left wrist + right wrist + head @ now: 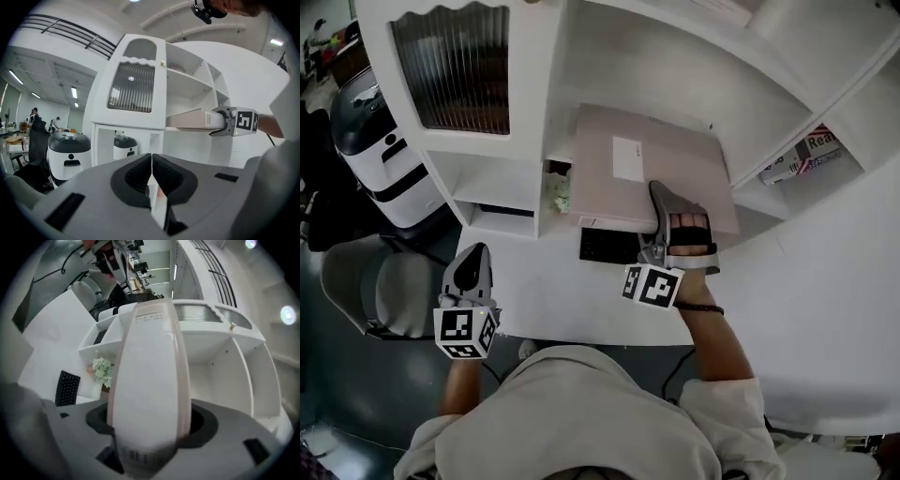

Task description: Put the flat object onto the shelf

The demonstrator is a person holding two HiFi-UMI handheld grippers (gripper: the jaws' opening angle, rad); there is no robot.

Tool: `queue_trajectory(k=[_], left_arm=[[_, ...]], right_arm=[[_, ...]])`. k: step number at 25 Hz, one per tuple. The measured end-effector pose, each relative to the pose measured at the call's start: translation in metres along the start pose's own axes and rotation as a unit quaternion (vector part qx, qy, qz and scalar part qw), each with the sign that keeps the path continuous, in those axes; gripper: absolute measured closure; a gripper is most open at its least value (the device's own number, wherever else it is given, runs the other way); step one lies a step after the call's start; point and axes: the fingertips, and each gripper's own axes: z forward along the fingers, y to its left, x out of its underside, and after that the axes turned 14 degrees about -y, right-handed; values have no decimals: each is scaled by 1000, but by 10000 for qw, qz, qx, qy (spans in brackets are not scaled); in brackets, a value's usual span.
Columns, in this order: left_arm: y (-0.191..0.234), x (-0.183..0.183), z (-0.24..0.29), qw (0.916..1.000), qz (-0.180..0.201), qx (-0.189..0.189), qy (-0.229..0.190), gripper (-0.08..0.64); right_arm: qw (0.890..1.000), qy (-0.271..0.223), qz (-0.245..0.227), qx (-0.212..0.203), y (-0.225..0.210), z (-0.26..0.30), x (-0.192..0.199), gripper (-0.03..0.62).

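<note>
A flat, pale pink box (647, 178) with a white label lies in the lower bay of the white shelf unit (534, 112). Its near edge sticks out over the desk. My right gripper (661, 202) is at that near edge, one finger above the box and one below. In the right gripper view the box (150, 371) fills the space between the jaws of the right gripper (149, 427), with only thin dark slits at the pads, so it is open around the box. My left gripper (471, 267) hangs off the desk's left corner, shut and empty (152, 164).
A black keyboard (605, 246) lies under the box's overhang. Small white flowers (560, 192) stand in the narrow bay to the left. A printed carton (806, 155) sits on the right shelf. A white and black machine (375, 141) and a grey chair (375, 286) stand left.
</note>
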Motion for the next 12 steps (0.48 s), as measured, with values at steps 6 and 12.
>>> queue_trajectory(k=[6, 12], left_arm=[[0, 3, 3, 10000, -8, -54, 39, 554], [-2, 5, 9, 9999, -28, -76, 82, 554]], right_arm=[[9993, -119, 96, -329, 2, 17, 3, 221], [9965, -183, 261, -777, 1, 34, 5, 196]])
